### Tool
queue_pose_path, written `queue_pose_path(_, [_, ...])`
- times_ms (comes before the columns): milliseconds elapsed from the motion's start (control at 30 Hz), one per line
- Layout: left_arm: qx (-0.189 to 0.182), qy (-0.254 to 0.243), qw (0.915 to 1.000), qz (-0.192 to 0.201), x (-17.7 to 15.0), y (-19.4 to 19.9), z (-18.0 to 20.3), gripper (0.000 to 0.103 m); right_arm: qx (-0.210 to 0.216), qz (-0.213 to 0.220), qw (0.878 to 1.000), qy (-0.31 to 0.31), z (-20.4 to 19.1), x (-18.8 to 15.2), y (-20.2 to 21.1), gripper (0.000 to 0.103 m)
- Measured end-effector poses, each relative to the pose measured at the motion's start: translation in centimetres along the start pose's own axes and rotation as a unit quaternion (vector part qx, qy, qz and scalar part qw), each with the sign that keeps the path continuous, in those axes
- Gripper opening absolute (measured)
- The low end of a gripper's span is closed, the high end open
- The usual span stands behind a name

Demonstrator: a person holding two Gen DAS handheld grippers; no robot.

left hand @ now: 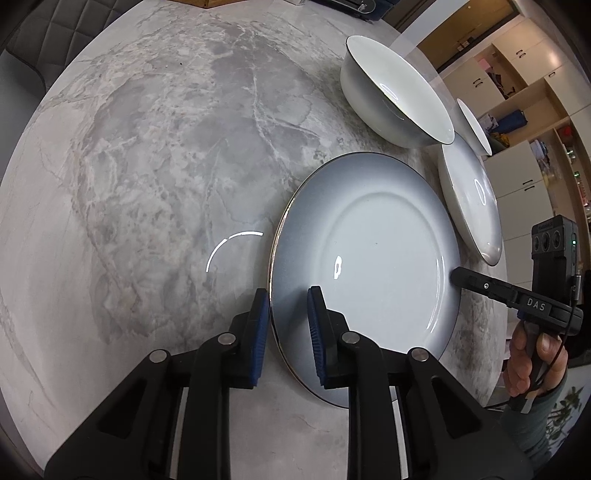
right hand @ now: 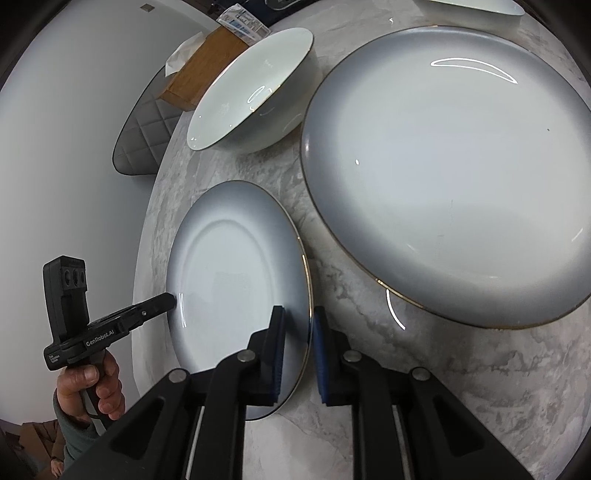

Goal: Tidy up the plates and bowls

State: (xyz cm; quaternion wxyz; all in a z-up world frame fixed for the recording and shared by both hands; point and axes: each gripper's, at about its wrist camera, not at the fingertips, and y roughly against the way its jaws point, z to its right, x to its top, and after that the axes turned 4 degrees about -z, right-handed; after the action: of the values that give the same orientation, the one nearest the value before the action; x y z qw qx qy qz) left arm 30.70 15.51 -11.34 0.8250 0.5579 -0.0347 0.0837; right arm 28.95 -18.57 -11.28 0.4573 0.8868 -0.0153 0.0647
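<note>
A small grey-white plate [left hand: 369,266] [right hand: 236,280] with a thin gold rim lies near the marble table's edge. My left gripper [left hand: 288,314] is shut on its rim, one blue pad above the plate and one outside it. On the opposite rim my right gripper [right hand: 299,328] is shut the same way. Each gripper shows in the other's view, the right gripper [left hand: 458,277] and the left gripper [right hand: 170,299], both with their tips at the plate's edge. A large plate [right hand: 450,173] [left hand: 472,199] and a white bowl [right hand: 251,92] [left hand: 391,92] stand just beyond.
A second white bowl [left hand: 474,125] sits behind the large plate. Another dish [right hand: 472,7] peeks in at the far edge. A wooden tissue box [right hand: 199,70] stands past the bowl. A quilted grey chair [right hand: 144,136] is beside the table [left hand: 166,166]. Cupboards [left hand: 517,92] line the wall.
</note>
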Motion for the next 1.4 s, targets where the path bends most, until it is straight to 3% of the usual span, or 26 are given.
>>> queue_pose_path(500, [0.015,-0.005,0.9998,-0.007,-4.5,2.5,1.2,0.019,0.004,-0.007,1.0,-0.002,-1.0,-2.4,0.8,0.017])
queue_pose_path(1033, [0.032,-0.018,0.9991,-0.022,-11.9,3.3,4.9,0.019,0.007,-0.014,1.0,-0.003,-0.4,-9.2,2.5,0.017])
queue_pose_path(1400, [0.04,-0.016,0.9986,-0.03,-16.3,2.4,5.3,0.019,0.008,-0.024,1.0,-0.001,0.6,-13.4,2.1,0.017])
